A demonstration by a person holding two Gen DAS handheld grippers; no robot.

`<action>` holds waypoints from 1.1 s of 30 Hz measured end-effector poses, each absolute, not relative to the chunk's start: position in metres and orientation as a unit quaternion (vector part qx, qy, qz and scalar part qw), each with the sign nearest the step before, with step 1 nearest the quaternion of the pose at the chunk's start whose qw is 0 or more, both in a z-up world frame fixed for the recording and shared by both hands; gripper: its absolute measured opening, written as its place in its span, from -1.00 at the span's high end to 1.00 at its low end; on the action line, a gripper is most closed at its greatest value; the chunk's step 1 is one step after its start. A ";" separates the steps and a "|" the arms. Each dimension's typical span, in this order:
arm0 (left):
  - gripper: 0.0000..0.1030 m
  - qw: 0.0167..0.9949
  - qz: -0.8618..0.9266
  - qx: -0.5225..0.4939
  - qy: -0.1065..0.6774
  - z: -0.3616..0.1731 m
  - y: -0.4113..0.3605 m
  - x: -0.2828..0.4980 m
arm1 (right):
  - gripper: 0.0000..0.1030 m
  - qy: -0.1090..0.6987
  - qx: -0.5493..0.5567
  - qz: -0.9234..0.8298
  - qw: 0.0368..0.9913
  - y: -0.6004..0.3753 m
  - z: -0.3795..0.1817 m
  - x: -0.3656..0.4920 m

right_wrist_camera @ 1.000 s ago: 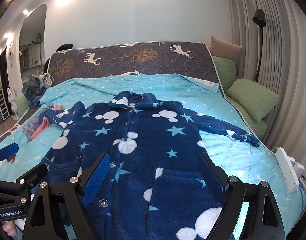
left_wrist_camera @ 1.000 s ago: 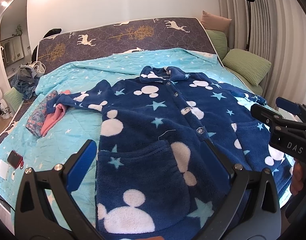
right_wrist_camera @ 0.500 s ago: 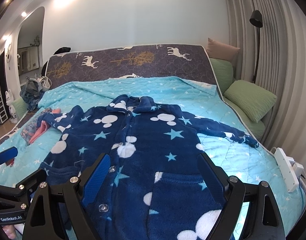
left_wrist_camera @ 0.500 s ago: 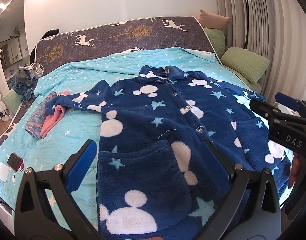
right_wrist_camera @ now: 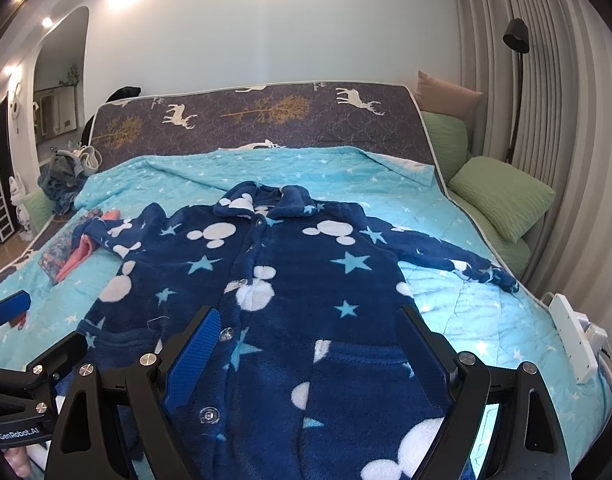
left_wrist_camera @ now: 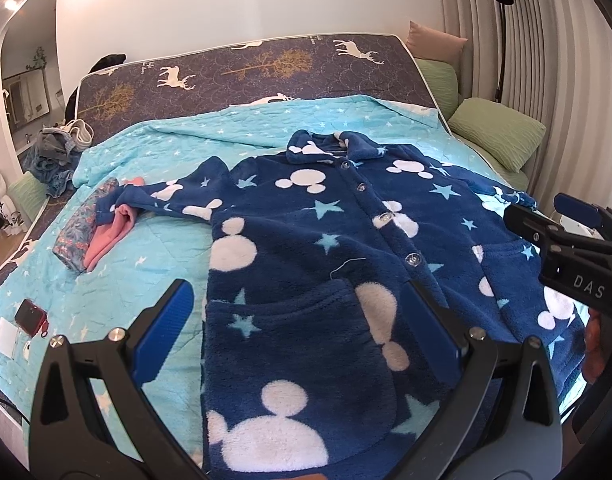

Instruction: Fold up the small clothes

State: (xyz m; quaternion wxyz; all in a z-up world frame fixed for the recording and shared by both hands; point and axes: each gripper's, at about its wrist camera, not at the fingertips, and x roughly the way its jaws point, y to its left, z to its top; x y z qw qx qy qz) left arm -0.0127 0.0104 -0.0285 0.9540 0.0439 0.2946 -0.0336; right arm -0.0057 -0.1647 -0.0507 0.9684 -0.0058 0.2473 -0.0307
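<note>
Spread flat, buttoned, on the blue quilt (left_wrist_camera: 178,152): the fleece jacket (left_wrist_camera: 314,248). Both spread wide and empty above its hem: left gripper (left_wrist_camera: 298,320), right gripper (right_wrist_camera: 310,344). Best to pinch a sleeve cuff and fold inward, smoothing thick pile. Beside the left sleeve, touching: pink cloth (left_wrist_camera: 110,236); phone (left_wrist_camera: 30,314) well apart.

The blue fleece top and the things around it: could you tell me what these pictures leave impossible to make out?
- Blue fleece top: its bottom hem, cut off by the frame edge and both grippers' frames in both views.
- Left sleeve cuff: overlaps the pink garment, contact unclear.
- Floral folded cloth: type unreadable, too small.
- Small devices at the bed's edge: too small to identify.
</note>
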 end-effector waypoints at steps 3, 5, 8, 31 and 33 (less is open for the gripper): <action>-0.99 0.954 -0.029 0.035 0.296 -0.028 0.017 -0.010 | -0.76 0.251 -0.007 -0.027 0.968 -0.162 -0.051 -0.004; -0.99 0.954 -0.024 0.026 0.299 -0.028 0.024 -0.008 | -0.76 0.252 -0.009 -0.027 0.967 -0.161 -0.052 -0.004; -0.99 0.954 -0.014 0.018 0.300 -0.029 0.031 -0.006 | -0.76 0.257 -0.010 -0.026 0.966 -0.159 -0.053 -0.001; -0.99 0.896 0.055 -0.193 0.397 -0.065 0.271 0.189 | -0.76 0.303 -0.078 0.154 0.937 -0.021 -0.034 0.128; -0.99 0.890 0.058 -0.204 0.403 -0.074 0.282 0.220 | -0.76 0.319 -0.084 0.175 0.928 -0.001 -0.043 0.151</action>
